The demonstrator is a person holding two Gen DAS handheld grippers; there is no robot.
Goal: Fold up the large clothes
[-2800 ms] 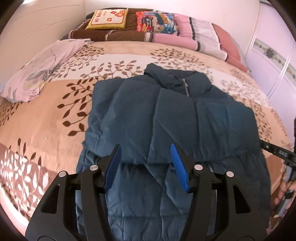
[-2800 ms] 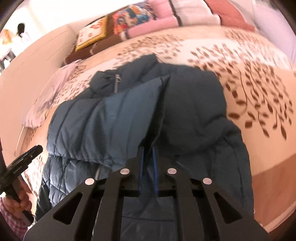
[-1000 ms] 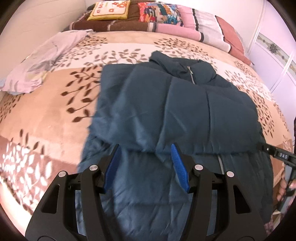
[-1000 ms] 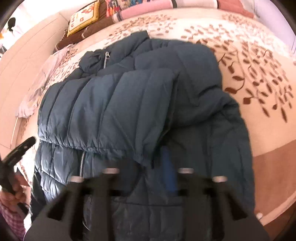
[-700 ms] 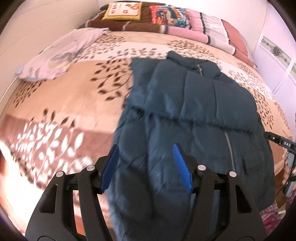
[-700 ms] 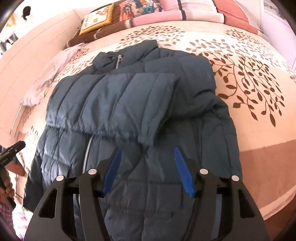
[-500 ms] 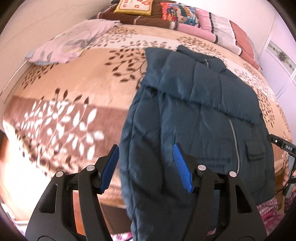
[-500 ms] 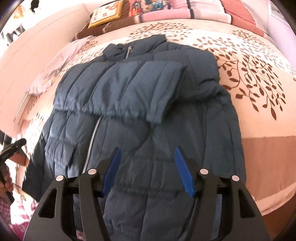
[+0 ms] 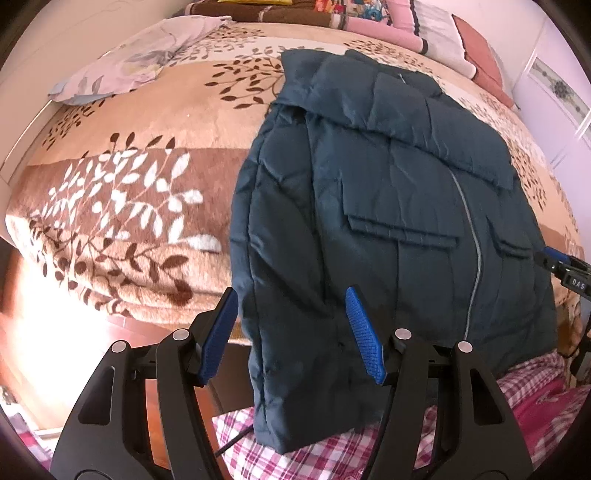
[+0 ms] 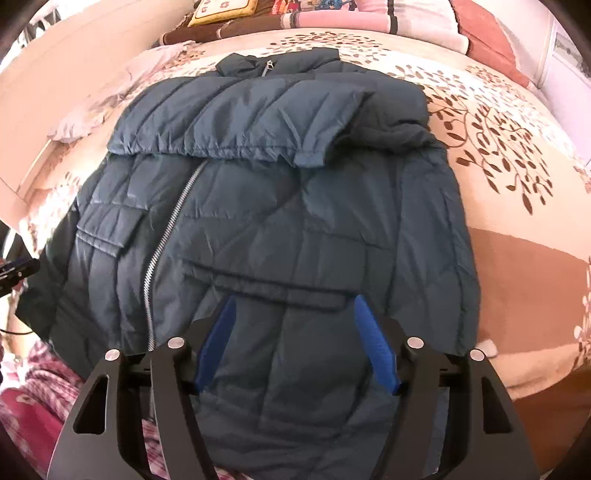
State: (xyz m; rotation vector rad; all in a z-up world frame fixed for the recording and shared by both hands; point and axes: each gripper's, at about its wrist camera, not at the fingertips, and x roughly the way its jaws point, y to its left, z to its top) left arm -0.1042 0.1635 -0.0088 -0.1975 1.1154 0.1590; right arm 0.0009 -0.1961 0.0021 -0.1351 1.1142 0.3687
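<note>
A dark blue puffer jacket (image 9: 388, 192) lies front up on the bed, both sleeves folded across its chest, its hem hanging over the bed's near edge. It fills the right wrist view (image 10: 266, 206) too. My left gripper (image 9: 291, 332) is open, its blue pads on either side of the hem's left corner without pinching it. My right gripper (image 10: 295, 343) is open over the lower right part of the jacket, below a pocket flap (image 10: 273, 284). The right gripper's tip (image 9: 561, 264) shows at the left wrist view's right edge.
The bed has a tan blanket with a leaf pattern (image 9: 122, 177). A pale lilac pillowcase (image 9: 136, 62) lies at the far left. Coloured pillows (image 10: 332, 18) line the head of the bed. The person's pink plaid clothing (image 9: 524, 413) is below the hem.
My right gripper let go of the folded sleeve and opened. Both grippers drew back toward the foot of the bed, down to the jacket's hem. The left gripper stayed open.
</note>
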